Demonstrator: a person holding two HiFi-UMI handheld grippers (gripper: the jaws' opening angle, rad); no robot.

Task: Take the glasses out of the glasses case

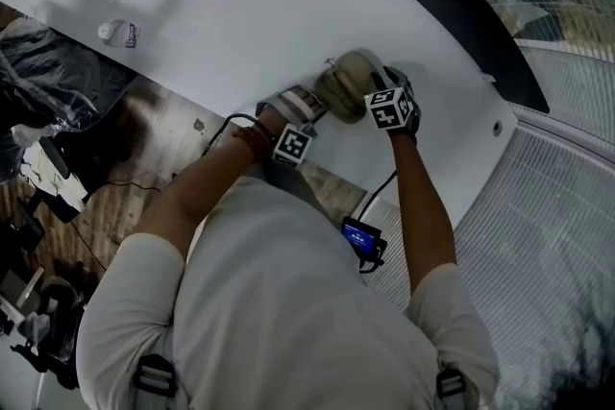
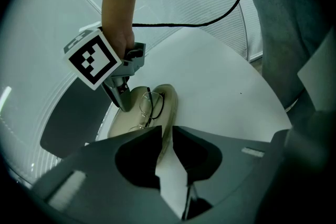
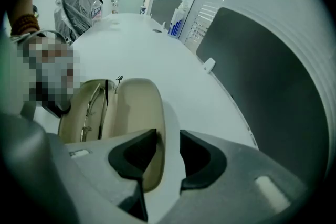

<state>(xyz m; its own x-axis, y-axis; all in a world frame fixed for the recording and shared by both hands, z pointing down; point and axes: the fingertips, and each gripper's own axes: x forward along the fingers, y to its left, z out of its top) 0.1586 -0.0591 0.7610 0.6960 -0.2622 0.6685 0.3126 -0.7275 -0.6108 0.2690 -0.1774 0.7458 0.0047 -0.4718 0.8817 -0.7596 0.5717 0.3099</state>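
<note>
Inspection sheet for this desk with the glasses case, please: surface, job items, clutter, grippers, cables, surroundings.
Surface: white table with a curved edge.
Job's things: beige glasses case lies open; glasses lie in one half, and the other half is empty.
Clutter: small bottle near the table's edge, apart from the case.
Grippers: left gripper is astride the case's near rim, grip unclear; right gripper is open at the empty half's rim.
Cables: black cable runs to a small screen device beside the person.
Surroundings: wooden floor, dark plastic bag, dark panel behind the table.
</note>
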